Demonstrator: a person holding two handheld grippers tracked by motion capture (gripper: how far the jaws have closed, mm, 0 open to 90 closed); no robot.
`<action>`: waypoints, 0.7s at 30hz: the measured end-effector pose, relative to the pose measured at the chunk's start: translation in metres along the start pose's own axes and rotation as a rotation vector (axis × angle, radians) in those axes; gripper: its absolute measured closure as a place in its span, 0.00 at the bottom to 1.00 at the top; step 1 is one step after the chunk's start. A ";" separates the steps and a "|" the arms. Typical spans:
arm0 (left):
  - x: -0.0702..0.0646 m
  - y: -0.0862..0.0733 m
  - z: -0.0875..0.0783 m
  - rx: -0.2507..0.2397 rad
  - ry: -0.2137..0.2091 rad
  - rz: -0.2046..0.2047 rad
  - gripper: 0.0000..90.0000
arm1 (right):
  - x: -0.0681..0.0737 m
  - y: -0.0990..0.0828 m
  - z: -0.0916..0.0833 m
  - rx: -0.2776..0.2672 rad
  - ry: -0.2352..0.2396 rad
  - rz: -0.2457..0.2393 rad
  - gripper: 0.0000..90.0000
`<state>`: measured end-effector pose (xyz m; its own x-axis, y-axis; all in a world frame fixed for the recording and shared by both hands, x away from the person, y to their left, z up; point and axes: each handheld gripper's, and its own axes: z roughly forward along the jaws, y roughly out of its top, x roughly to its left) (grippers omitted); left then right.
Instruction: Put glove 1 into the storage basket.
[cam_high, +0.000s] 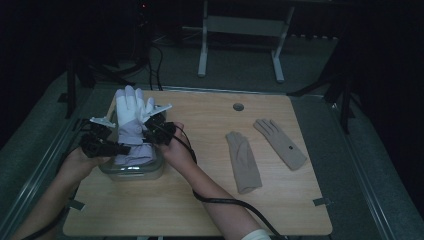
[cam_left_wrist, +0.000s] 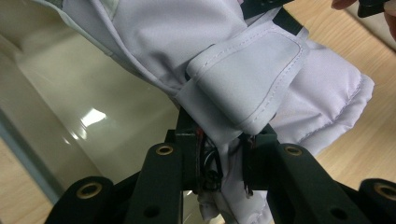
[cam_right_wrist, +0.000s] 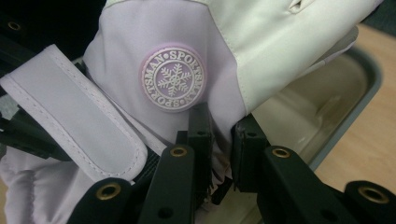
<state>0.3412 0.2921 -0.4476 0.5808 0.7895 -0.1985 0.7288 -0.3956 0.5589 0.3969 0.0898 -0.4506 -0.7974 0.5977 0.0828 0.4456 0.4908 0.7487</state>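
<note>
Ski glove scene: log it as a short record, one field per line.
held item: white and lilac ski glove, fingers up
left tongs: shut on the glove's cuff
right tongs: shut on the glove's fabric below the snowflake badge
below the glove: clear container at the table's left
elsewhere: two beige gloves lying flat at the right
surface: wooden table

Dim high view, dark surroundings; brighter, sharp gripper views with glare.
</note>
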 end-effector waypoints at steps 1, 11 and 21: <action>0.004 -0.003 0.011 0.024 -0.014 -0.015 0.81 | -0.001 -0.002 0.004 0.014 -0.001 0.005 0.89; 0.007 -0.012 0.046 0.130 -0.003 -0.032 0.79 | -0.004 -0.024 0.041 0.206 -0.026 0.017 0.89; 0.004 -0.012 0.057 0.187 0.062 -0.082 0.66 | -0.001 -0.022 0.052 0.284 -0.057 0.046 0.86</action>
<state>0.3559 0.2734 -0.5013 0.4973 0.8479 -0.1837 0.8306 -0.4042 0.3830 0.4092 0.1117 -0.5014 -0.7534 0.6540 0.0688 0.5829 0.6157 0.5302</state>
